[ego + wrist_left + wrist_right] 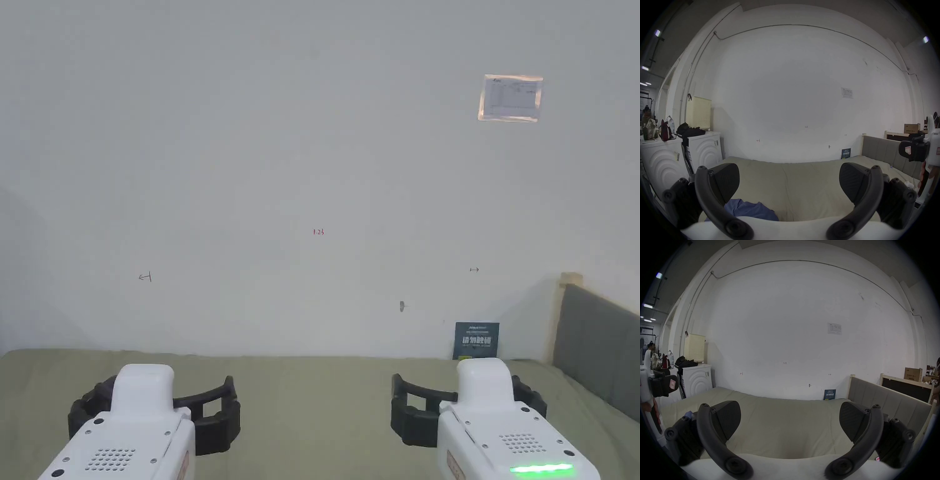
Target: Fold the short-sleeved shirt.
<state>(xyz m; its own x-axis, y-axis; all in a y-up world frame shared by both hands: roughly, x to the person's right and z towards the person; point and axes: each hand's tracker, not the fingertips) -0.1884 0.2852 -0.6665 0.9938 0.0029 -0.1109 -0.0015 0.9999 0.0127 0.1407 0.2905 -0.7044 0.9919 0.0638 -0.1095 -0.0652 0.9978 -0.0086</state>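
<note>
While both are held above the bed (pixel 802 186) with its smooth olive sheet, the left gripper (pixel 788 181) and right gripper (pixel 789 420) are seen released, ribbed pads apart; the crumpled blue shirt (pixel 752 210) is seen near the bed's near edge.
</note>
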